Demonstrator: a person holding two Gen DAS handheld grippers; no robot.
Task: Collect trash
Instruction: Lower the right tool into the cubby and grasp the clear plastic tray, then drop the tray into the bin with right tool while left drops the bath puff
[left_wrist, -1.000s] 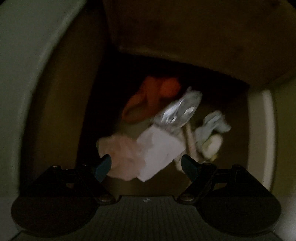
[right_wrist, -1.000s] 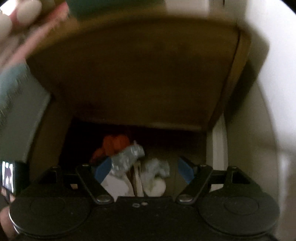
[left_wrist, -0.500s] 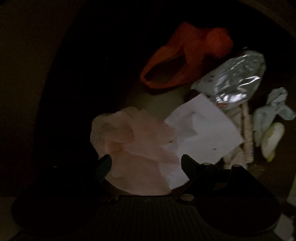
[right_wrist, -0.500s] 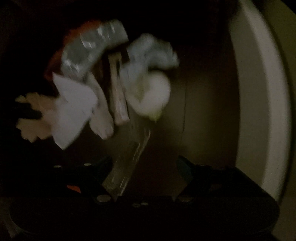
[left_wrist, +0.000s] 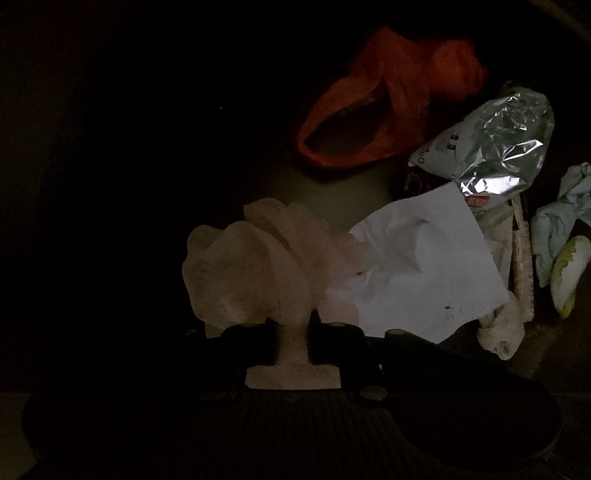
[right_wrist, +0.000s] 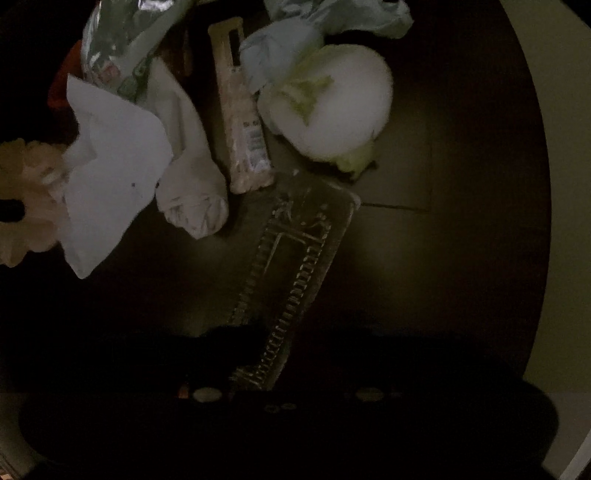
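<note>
In the dim light, the left claw (left_wrist: 291, 343) is closing, its jaws pinched on the near edge of a crumpled pale pink tissue (left_wrist: 258, 266) that lies beside a creased white paper (left_wrist: 417, 258). Beyond them lie an orange bag (left_wrist: 388, 107), a silver foil wrapper (left_wrist: 495, 140) and a pale blue wad (left_wrist: 557, 225) (all close together). The right claw (right_wrist: 266, 369) is closed on the near end of a dark, shiny wrapper with ridged edges (right_wrist: 299, 251), which stretches away toward a white and green ball (right_wrist: 332, 103) and a narrow beige packet (right_wrist: 240, 110).
</note>
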